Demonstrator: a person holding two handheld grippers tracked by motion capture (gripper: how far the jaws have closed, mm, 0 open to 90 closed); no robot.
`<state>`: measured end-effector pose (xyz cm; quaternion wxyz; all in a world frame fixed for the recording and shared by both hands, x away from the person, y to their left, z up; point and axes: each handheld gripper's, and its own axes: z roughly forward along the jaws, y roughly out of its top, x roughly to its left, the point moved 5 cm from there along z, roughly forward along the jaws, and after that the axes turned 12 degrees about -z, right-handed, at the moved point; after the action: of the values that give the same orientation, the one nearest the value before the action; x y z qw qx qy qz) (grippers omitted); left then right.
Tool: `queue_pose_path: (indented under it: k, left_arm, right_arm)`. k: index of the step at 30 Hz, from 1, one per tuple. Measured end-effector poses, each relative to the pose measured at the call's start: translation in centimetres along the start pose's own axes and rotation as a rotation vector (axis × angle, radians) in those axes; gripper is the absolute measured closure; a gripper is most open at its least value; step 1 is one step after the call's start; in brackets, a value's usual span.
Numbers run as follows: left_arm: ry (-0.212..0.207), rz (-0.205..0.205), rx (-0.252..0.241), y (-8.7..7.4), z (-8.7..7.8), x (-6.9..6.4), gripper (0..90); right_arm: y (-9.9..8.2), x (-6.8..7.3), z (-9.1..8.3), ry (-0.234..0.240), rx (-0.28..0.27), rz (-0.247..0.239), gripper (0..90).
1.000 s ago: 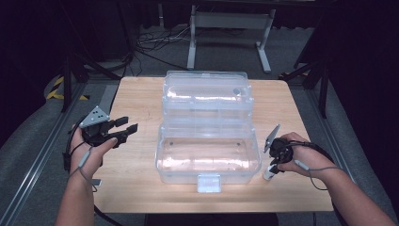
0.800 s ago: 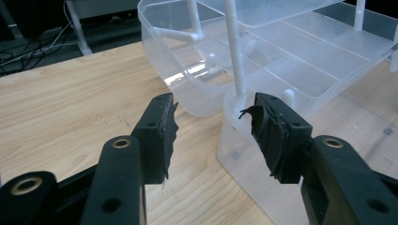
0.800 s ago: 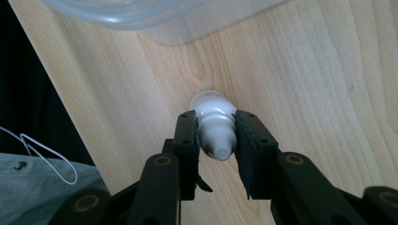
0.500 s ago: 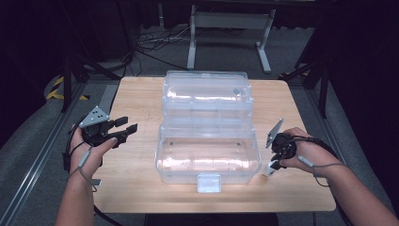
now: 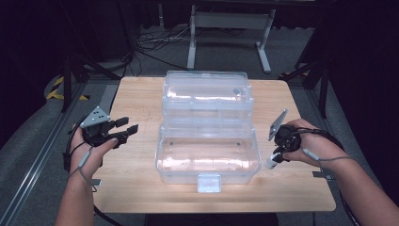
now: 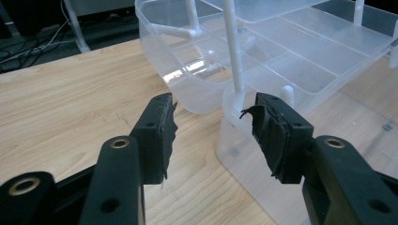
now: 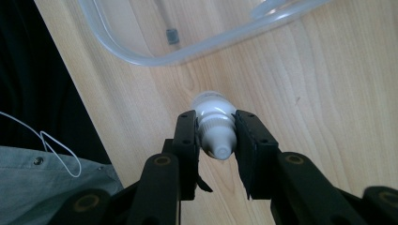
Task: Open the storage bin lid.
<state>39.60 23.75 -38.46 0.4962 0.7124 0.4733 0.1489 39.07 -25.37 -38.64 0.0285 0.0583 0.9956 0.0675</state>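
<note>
Item: a small white bottle is held in the right tongs, just beside the clear plastic box, above the desk
Right tongs: closed on the bottle's ribbed cap and neck, body hanging below
Left tongs: open, nothing between the jaws, near the box's left wall
Handling: judged light, rigid and smooth; slip is likely if tilted
Grasp point: the ribbed cap is judged the surest hold
Box: thin-walled, open, judged easily nudged
</note>
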Motion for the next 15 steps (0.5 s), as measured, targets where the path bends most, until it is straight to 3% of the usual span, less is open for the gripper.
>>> queue_pose_path:
  k: [15]
  left_arm:
    - [-0.001,-0.006,0.009,-0.1,0.2,0.0,47.7]
  right_arm:
    - [1.0,-0.1,-3.2,-0.033,-0.014,-0.021,71.5]
